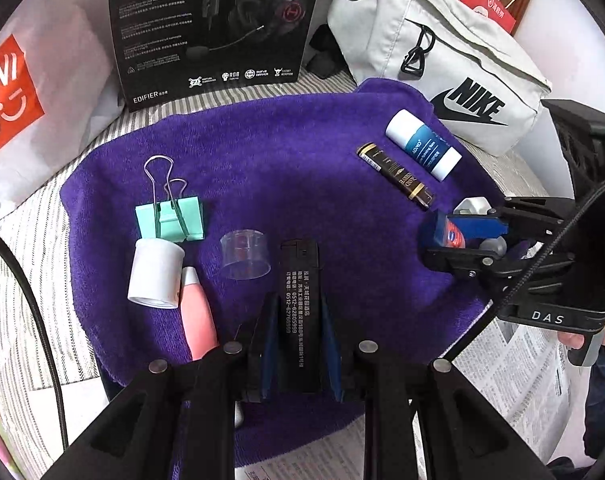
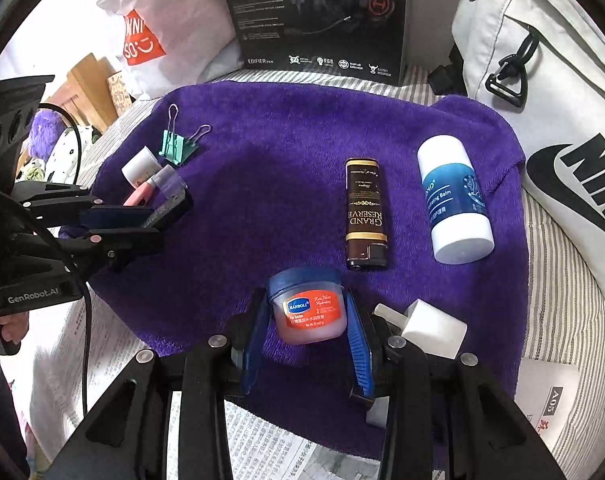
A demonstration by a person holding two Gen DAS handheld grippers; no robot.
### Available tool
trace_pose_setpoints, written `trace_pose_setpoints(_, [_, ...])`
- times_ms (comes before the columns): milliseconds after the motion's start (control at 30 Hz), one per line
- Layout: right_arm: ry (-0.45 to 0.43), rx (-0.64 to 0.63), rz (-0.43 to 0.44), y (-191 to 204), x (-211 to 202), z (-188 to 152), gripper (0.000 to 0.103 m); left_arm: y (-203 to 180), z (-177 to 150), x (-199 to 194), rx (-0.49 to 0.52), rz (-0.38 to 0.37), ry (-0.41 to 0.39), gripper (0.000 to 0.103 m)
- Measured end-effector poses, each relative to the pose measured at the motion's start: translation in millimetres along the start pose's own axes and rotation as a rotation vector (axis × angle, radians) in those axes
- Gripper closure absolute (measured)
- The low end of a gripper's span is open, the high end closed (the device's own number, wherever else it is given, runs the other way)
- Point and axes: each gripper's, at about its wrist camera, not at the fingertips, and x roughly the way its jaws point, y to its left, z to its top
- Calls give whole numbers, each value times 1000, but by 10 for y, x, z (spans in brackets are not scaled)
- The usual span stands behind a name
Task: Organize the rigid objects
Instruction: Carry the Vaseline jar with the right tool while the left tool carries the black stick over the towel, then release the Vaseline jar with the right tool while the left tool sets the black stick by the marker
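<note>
- Left claw (image 1: 298, 344) is clamped on a black lighter (image 1: 299, 280) with white print, its blue-padded fingers pressing the lighter's two long sides; the lighter points away over the near middle of the purple towel (image 1: 286, 152).
- Right claw (image 2: 308, 344) is clamped on a small lip balm jar (image 2: 308, 312) with a blue lid and an orange label, held at the near right part of the towel; whether the jar touches the cloth cannot be told.
- Purple towel lies spread on a striped bedsheet (image 1: 34, 248), with printed newspaper (image 2: 270, 440) along its near edge.
- Black headphone box (image 1: 214, 24) stands upright at the far edge, a white Nike bag (image 1: 442, 60) to its right and a white shopping bag (image 1: 34, 80) with an orange logo to its left.
- White-and-blue balm stick (image 2: 454, 204) lies on its side at the far right of the towel.
- Brown lighter (image 2: 364, 216) marked Grand Reserve lies just left of that stick, roughly parallel to it and apart from it.
- Pink tube (image 1: 200, 320) lies at the near left, beside the left claw, with a white cap (image 1: 156, 272) touching its far end.
- Mint binder clip (image 1: 170, 220) sits just beyond the white cap, wire handles pointing away.
- Clear plastic cap (image 1: 245, 254) stands between the white cap and the black lighter.
- White charger plug (image 2: 426, 330) lies just right of the right claw.
</note>
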Motion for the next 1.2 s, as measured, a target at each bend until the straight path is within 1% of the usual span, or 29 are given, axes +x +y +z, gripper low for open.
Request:
trace_pose_setpoints(167, [-2,-22,-9,22,13,17,65,19,0,23,4,19,4,82])
trace_pose_setpoints(267, [-4,-43,-19,37,26,30,65,55,1,17,2,46,2,82])
trace_pose_setpoints(333, [-8,-49,-22,39,35,40,65,65,5,15,-2,45,1,82])
trace_pose_setpoints(700, [-13,-117,-47,94,66,60,65,-20,-2,33,31,84,2,82])
trace_pose_setpoints(900, [-12,-141,-39,98,82,72,65,-57,-6,34,46,110,3,82])
trace_pose_setpoints(1067, [-21,-147,-32,91,73,60,64,-23,-20,22,31,98,-3,82])
trace_pose_setpoints(1200, [-32,-164,-35,106,64,41,64,-25,-44,12,29,104,7,82])
